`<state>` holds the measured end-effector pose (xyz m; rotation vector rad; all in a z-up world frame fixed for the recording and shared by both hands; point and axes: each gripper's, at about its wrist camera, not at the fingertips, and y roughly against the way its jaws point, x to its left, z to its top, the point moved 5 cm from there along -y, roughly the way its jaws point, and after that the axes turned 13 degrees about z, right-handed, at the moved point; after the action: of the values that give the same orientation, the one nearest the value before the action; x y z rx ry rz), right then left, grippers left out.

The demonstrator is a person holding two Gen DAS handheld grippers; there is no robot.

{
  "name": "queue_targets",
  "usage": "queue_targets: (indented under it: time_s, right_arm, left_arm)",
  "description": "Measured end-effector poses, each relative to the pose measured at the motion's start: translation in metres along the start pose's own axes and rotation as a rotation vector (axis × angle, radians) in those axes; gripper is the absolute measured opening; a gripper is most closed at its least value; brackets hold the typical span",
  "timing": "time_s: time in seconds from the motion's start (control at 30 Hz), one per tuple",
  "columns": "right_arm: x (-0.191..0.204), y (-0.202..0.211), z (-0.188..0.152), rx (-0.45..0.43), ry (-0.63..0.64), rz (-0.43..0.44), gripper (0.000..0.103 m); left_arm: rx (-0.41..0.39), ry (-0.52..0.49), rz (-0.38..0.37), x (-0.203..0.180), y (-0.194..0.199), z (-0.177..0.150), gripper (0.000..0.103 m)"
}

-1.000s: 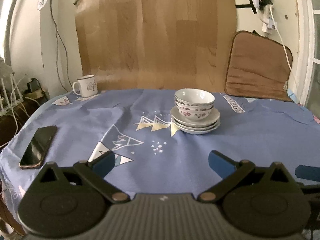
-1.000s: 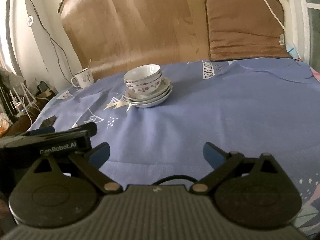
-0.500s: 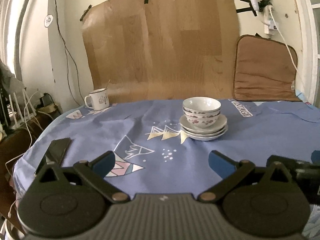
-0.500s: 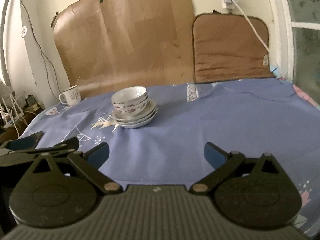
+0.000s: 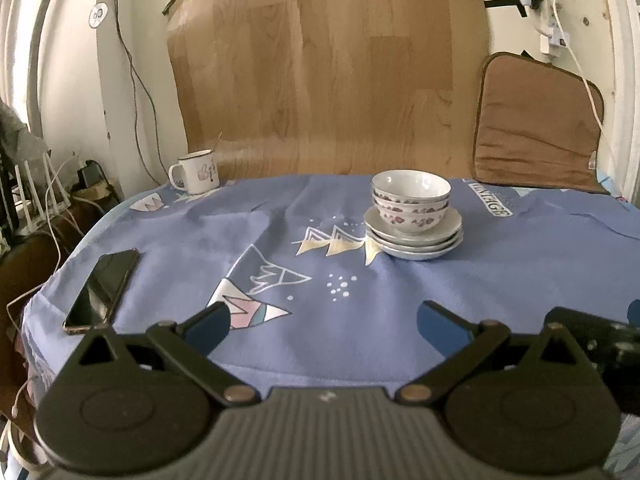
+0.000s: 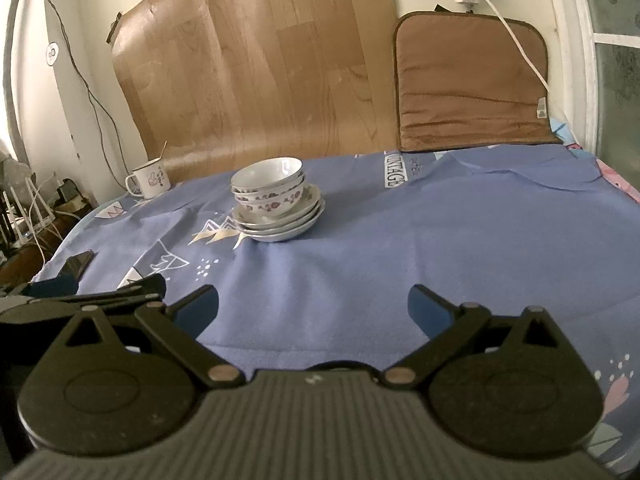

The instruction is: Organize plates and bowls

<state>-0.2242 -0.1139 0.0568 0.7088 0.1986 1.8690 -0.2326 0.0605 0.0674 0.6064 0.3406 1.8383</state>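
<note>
White bowls sat nested on stacked plates on the desk; both claws, left and right, gaped apart, holding nothing.

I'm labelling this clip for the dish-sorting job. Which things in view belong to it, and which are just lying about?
Belongs to the job:
- stacked bowls
- stacked plates under them
- left tool and right tool, both open and empty

Just lying about:
- mug
- phone
- brown cushion

Left gripper and right gripper gape, empty.
</note>
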Motion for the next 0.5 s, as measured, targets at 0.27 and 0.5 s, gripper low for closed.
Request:
queue_targets:
  time_s: [0.27,0.5]
  right_arm:
    - [-0.0005,-0.0001,0.0003,0.002,-0.002,0.002,0.102]
    - [-0.001,0.0,-0.0001,0.004,-0.011,0.004,0.102]
  left_arm:
    - [0.001,-0.001,0.013,0.001,-0.0014,-0.0001,0.103]
    - [0.021,-0.015,0.033,0.0016,-0.0092,-0.0019,0.103]
